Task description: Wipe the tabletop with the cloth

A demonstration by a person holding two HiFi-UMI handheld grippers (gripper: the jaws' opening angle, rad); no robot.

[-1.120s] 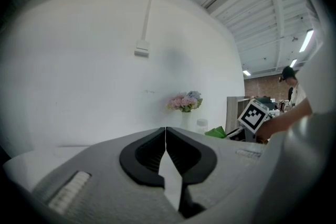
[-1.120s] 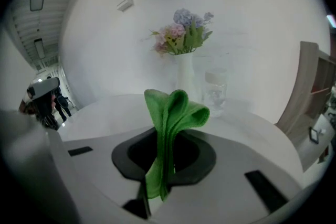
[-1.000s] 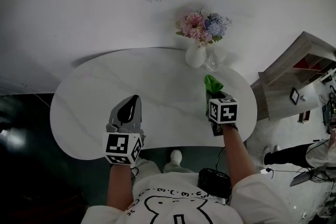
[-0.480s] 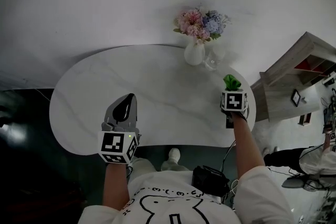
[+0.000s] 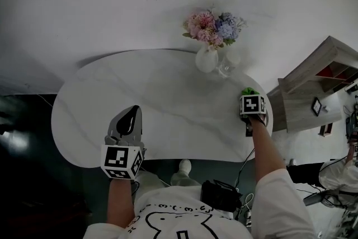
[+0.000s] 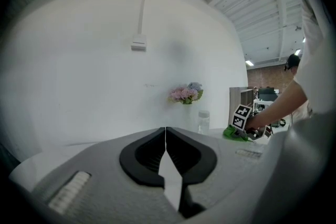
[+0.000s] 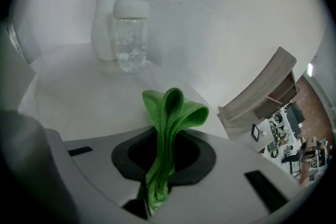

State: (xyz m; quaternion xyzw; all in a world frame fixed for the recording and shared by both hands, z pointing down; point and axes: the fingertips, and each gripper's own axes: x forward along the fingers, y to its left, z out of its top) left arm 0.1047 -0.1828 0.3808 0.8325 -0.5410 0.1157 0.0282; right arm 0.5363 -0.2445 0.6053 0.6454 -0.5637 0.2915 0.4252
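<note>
The white marbled tabletop fills the middle of the head view. A green cloth is pinched between the jaws of my right gripper, which is shut on it at the table's right end; a fold of the cloth sticks out past the marker cube. The cloth also shows far right in the left gripper view. My left gripper is shut with nothing in it, over the table's front left part; its jaws meet in a thin line.
A white vase of pink and blue flowers and a clear glass jar stand at the table's back, close to the right gripper; both show as the vase and the jar. A wooden shelf unit stands right of the table.
My right gripper has carried the green cloth rightward across the table to its right end. The left gripper has drifted slightly toward the front edge.
</note>
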